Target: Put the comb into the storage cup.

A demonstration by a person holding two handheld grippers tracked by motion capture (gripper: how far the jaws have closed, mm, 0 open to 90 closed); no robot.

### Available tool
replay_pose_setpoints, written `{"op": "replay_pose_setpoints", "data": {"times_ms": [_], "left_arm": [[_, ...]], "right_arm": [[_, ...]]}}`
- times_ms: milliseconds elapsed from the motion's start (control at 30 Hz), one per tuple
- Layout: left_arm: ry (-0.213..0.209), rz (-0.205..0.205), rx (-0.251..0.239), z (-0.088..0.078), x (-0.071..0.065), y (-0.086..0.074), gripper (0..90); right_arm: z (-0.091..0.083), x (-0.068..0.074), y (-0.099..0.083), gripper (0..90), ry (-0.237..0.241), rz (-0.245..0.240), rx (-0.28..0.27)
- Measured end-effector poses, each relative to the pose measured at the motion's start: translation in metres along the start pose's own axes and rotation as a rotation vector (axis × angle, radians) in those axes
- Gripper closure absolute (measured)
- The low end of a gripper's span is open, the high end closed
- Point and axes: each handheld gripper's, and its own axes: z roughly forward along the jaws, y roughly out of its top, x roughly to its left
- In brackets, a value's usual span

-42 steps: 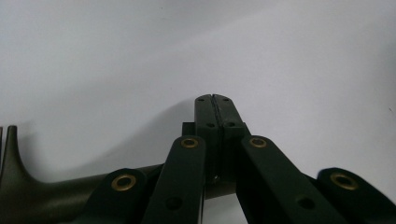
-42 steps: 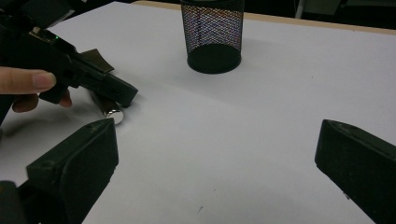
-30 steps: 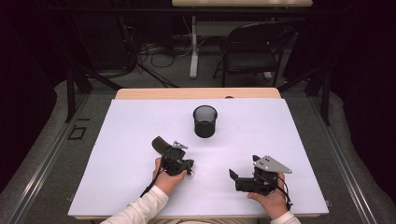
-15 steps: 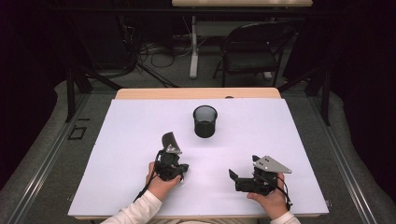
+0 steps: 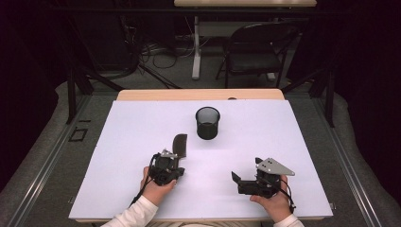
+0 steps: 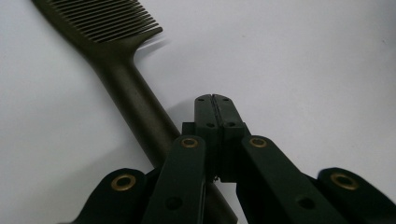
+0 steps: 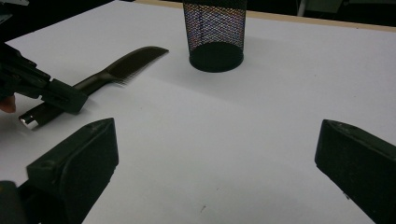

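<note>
The left gripper [image 6: 212, 100] is sitting with its jaws pressed together, tips meeting with nothing between them; the comb [image 6: 133, 93] is lying on the table [image 5: 142, 123] just beside and partly under this gripper, its handle passing beneath the jaws' left side and its toothed end reaching out ahead and to the left; whether the handle is touching the jaws is not clear. The right gripper [image 7: 217, 158] is resting with its jaws wide apart, holding nothing; the mesh cup [image 7: 215, 32] is standing upright well ahead of it.
</note>
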Motion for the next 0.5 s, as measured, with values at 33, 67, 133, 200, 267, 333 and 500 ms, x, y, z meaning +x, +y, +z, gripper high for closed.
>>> {"op": "replay_pose_setpoints", "data": {"times_ms": [33, 67, 133, 200, 267, 333, 500], "left_arm": [[0.006, 0.004, 0.0, -0.0012, 0.0003, -0.0012, 90.0], [0.012, 0.006, -0.003, -0.0017, 0.0003, -0.002, 90.0], [0.013, 0.011, 0.002, -0.0028, 0.0009, -0.0027, 90.0], [0.022, 0.01, -0.005, -0.0039, 0.0014, -0.0041, 90.0], [0.029, 0.011, -0.012, -0.0069, 0.0032, -0.0056, 90.0], [0.028, 0.01, -0.01, -0.0087, 0.0046, -0.0068, 90.0], [0.04, 0.011, -0.009, -0.0107, 0.0073, -0.0107, 89.9]], "right_arm": [[-0.0001, -0.0001, 0.0, 0.0, -0.002, 0.0, 0.001], [-0.0001, -0.0002, -0.0001, 0.0, -0.002, 0.0, 0.001], [-0.0001, -0.0001, -0.0001, 0.0, -0.001, 0.0, 0.001], [-0.0001, -0.0002, 0.0, 0.0, -0.001, -0.001, 0.0], [-0.0003, 0.0, 0.0, 0.0, 0.0, 0.0, 0.001], [-0.0004, 0.0, 0.0, 0.0, 0.0, 0.0, 0.002], [-0.0001, -0.0004, -0.0001, 0.0, -0.002, 0.0, 0.002]]}}
